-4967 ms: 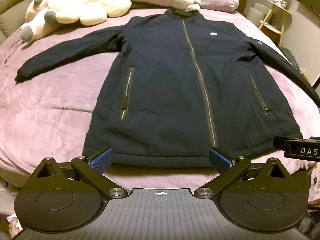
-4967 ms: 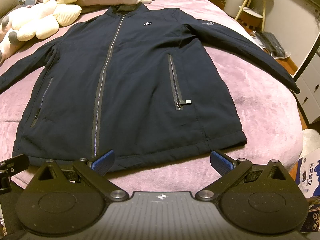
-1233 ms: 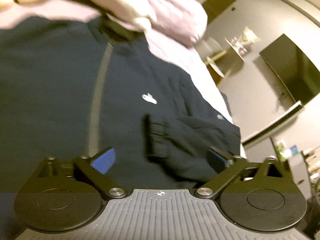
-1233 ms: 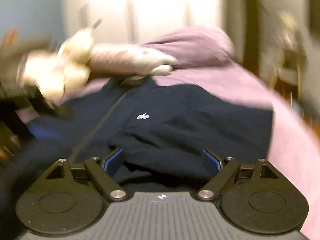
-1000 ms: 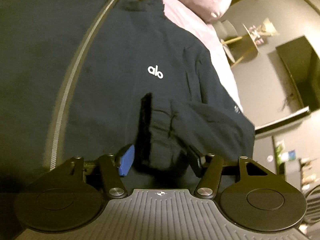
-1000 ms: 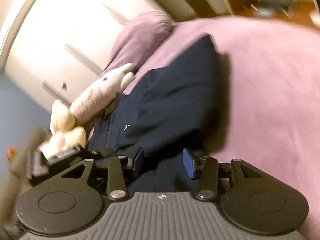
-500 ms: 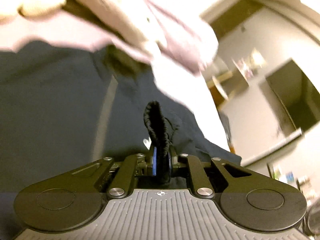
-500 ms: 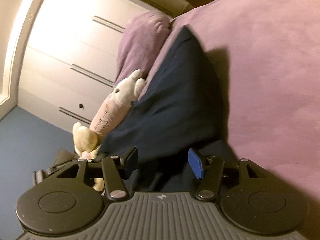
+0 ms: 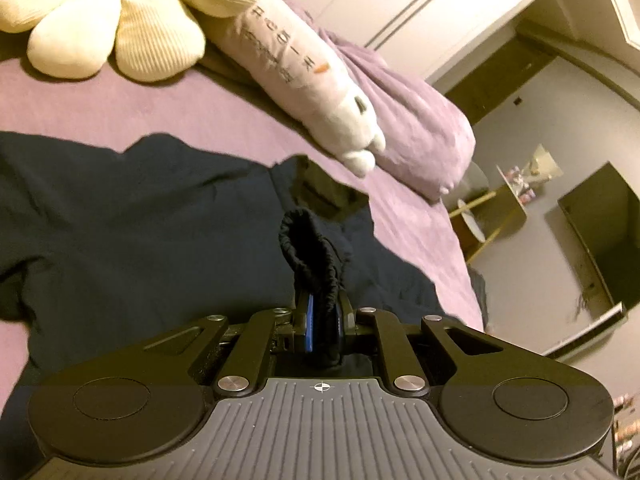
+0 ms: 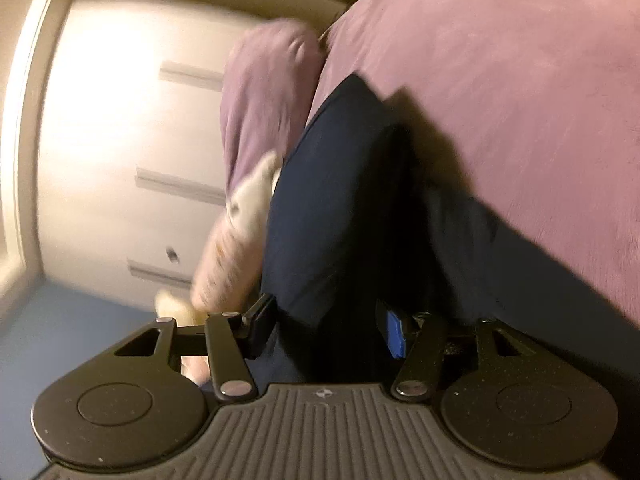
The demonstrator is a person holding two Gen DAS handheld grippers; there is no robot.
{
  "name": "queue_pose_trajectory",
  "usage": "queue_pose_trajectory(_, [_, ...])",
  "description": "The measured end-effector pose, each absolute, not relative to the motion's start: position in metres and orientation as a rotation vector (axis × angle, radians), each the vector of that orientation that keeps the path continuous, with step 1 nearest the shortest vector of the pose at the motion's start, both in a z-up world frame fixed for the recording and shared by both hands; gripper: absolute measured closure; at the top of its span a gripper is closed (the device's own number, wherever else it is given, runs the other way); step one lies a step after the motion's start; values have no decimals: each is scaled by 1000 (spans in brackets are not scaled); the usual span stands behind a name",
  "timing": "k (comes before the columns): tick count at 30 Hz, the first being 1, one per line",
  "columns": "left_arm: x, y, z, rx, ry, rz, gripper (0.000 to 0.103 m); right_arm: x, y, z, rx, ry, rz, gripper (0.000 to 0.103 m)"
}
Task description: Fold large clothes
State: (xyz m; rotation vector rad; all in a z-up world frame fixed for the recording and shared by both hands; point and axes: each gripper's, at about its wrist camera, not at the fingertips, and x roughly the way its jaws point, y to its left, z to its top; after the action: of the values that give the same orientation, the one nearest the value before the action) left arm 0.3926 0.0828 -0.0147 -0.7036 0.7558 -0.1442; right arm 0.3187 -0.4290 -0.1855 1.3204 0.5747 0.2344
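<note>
A navy jacket (image 9: 140, 220) lies spread on the purple bed cover (image 9: 180, 112). My left gripper (image 9: 322, 312) is shut on the gathered sleeve cuff (image 9: 308, 248), which stands up out of the jaws, above the jacket's body near the collar. In the right wrist view, which is tilted and blurred, my right gripper (image 10: 326, 328) stands at the jacket's side edge. Its jaws are apart, with a thick fold of the jacket (image 10: 332, 200) between them. One blue pad (image 10: 394, 336) shows bare beside the cloth, so I see no press on it.
Cream plush toys (image 9: 100, 32), a long white plush (image 9: 312, 76) and a purple pillow (image 9: 412, 120) lie at the bed's head. A small side table (image 9: 500, 208) and a dark screen (image 9: 600, 232) stand beyond the bed's right edge. White wardrobe doors (image 10: 120, 120) fill the back.
My left jaws have closed on the sleeve cuff and lifted it up over the jacket toward the collar. The right gripper has rolled sideways and its jaws have widened around the jacket's edge.
</note>
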Motion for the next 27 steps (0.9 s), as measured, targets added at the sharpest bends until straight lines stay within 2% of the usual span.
queue_pose_trajectory(6, [399,96,12,-731,676,-139,91,327,-434,-201,1451,581,301,47])
queue_pose_trajectory(9, [402,106,29,-704,626,-106,91,326,-431,-199,1418,582,300,47])
queue_pose_trajectory(10, [401,110,33,-694,616,-94,91,329,-429,-199,1392,584,301,51])
queue_pose_trajectory(11, [401,114,35,-689,610,-83,91,329,-428,-196,1365,590,299,66])
queue_pose_trajectory(13, [401,120,36,-678,611,-62,92,331,-427,-188,1321,586,309,85])
queue_pose_trajectory(14, [401,122,36,-670,615,-56,92,330,-428,-183,1307,575,308,89])
queue_pose_trajectory(18, [401,120,26,-629,648,-44,92,306,-426,-144,1115,417,268,89])
queue_pose_trajectory(19, [401,119,23,-619,653,-41,92,302,-425,-139,1085,403,253,84])
queue_pose_trajectory(22, [404,119,9,-598,682,-52,92,301,-428,-154,1171,458,262,52])
queue_pose_trajectory(25, [405,116,-8,-569,734,-59,92,311,-427,-171,1194,557,211,52])
queue_pose_trajectory(27, [406,115,-18,-553,752,-54,92,321,-423,-176,1181,591,189,64])
